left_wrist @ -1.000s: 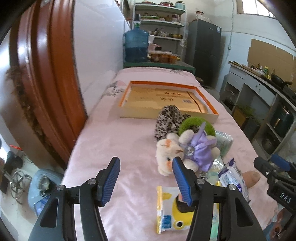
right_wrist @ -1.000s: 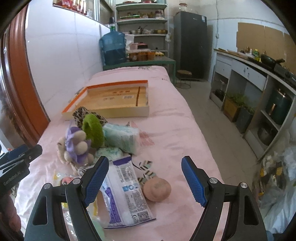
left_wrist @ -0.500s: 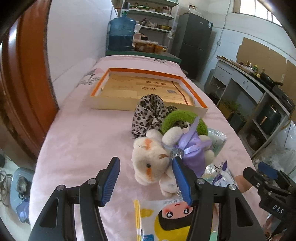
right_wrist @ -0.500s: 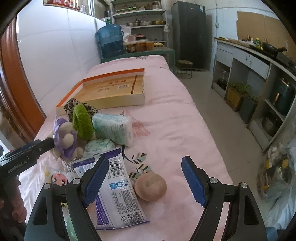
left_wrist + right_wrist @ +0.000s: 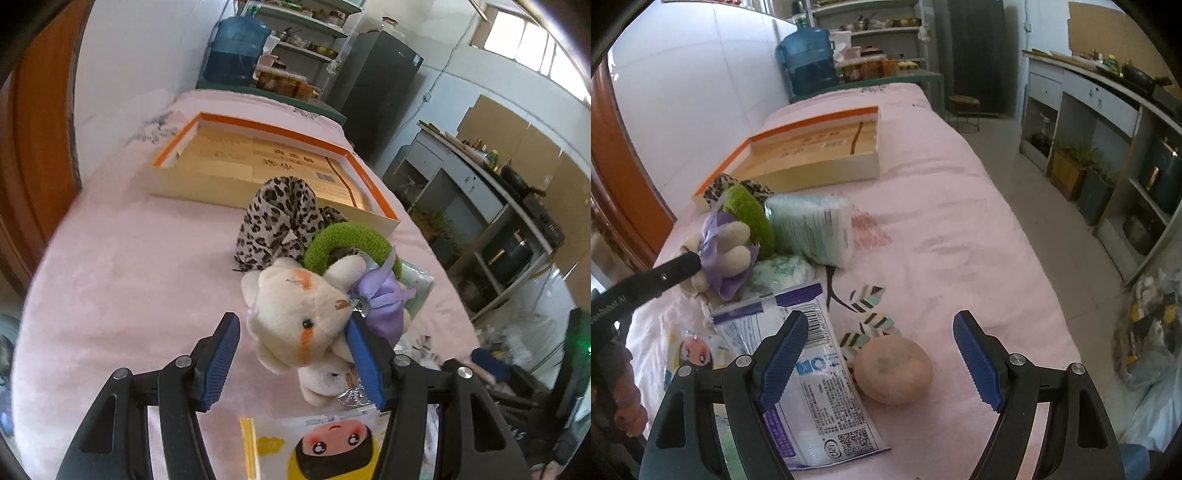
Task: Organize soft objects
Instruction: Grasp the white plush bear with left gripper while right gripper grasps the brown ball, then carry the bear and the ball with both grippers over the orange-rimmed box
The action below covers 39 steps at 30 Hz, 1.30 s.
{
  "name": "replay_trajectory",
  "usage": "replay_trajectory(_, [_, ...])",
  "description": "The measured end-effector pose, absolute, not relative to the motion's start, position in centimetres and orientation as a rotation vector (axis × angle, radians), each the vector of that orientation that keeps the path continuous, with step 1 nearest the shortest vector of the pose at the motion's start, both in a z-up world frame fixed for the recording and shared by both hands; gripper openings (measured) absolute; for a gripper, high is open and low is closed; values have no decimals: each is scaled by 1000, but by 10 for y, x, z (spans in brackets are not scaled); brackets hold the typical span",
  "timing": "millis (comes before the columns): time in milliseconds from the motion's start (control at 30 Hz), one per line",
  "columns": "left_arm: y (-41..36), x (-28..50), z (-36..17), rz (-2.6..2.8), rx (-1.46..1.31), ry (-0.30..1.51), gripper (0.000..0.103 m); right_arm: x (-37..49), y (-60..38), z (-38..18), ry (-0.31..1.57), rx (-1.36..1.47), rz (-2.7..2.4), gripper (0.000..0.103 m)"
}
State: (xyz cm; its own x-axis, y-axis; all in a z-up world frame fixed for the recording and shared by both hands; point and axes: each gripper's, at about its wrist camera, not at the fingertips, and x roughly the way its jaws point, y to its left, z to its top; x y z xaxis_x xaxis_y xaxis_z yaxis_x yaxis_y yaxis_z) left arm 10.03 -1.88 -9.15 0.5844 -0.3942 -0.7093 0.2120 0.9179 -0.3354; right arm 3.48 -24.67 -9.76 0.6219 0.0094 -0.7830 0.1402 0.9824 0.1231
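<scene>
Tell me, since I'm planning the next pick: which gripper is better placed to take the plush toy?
Left. The left gripper has its open jaws either side of the plush toy. The right gripper frames the round peach-coloured ball across the pile.

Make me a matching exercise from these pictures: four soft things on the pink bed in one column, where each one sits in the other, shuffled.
Things:
1. cream plush bear with a purple bow
2. leopard-print cloth
3. round peach-coloured squishy ball
4. fuzzy green ring

Places:
A. against the near wall of the orange-edged cardboard tray
B. between the left tool's open blue pads
C. ahead of the right tool
D. around the bear's raised paw

Pairs: 1-B, 2-A, 3-C, 4-D
</scene>
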Motion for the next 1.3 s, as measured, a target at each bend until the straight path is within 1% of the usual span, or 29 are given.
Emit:
replay_trajectory(233, [-14,115,-106,-406,-328,915,59,36,-261,-112,951,247,-92,81])
replay_trajectory(267, [-16,115,-105,-407,-322,909,58,35,-264,-114,960,267,-84,72])
replay_trajectory(300, [-17,114,-105,-405,-311,902,55,35,-265,-116,967,276,-84,57])
replay_trajectory(333, [-19,113,-103,-406,-301,893,52,34,-267,-117,969,279,-84,54])
replay_trajectory(400, [-23,109,-100,-403,-267,869,48,31,-267,-115,954,297,-52,40])
replay_trajectory(533, [-28,98,-92,-401,-217,830,44,29,-257,-110,945,248,-41,39])
replay_trajectory(633, [-24,94,-89,-407,-235,816,40,27,-252,-104,935,252,-18,39])
replay_trajectory(967, [-5,74,-56,-374,-243,697,40,27,-233,-62,829,159,28,39])
replay_trajectory(1300, [16,76,-18,-301,-215,603,40,62,-207,-18,733,57,126,39])
